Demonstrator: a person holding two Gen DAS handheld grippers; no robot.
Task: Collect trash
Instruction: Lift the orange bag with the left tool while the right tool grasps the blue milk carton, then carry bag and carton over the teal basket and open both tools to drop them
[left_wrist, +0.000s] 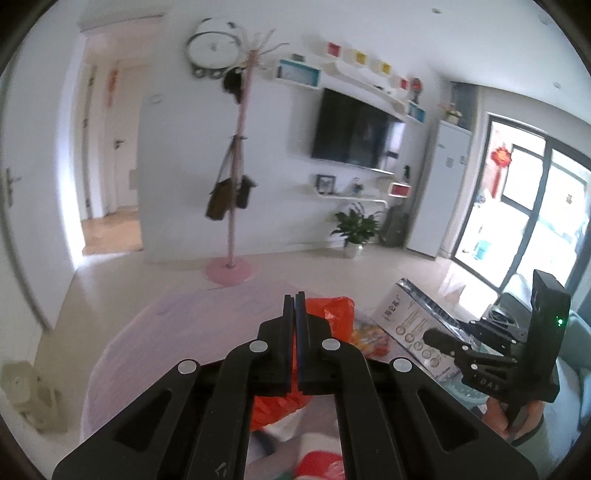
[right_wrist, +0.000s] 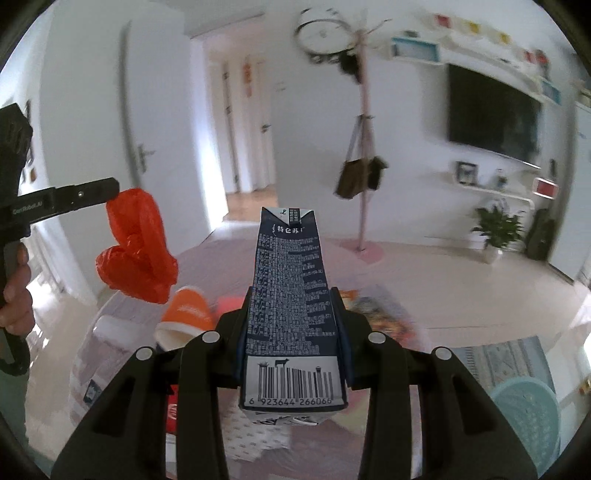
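My left gripper (left_wrist: 294, 306) is shut on a crumpled orange plastic bag (left_wrist: 275, 404), which shows under and beside its fingers. The right wrist view has that gripper (right_wrist: 112, 190) at the left, held in a hand, with the orange bag (right_wrist: 136, 247) hanging from its tips above the table. My right gripper (right_wrist: 291, 295) is shut on a dark blue milk carton (right_wrist: 290, 280), barcode end toward the camera. The carton is lifted off the table. Seen from the left wrist, the right gripper (left_wrist: 436, 338) holds the carton (left_wrist: 406, 325) at the right.
A round table with a pale pink cloth (right_wrist: 207, 254) lies below both grippers. It holds an orange paper cup (right_wrist: 186, 314) on its side, a colourful snack wrapper (right_wrist: 380, 314) and other litter. A teal plastic basket (right_wrist: 524, 417) stands at the lower right. A pink coat stand (left_wrist: 232, 236) stands beyond the table.
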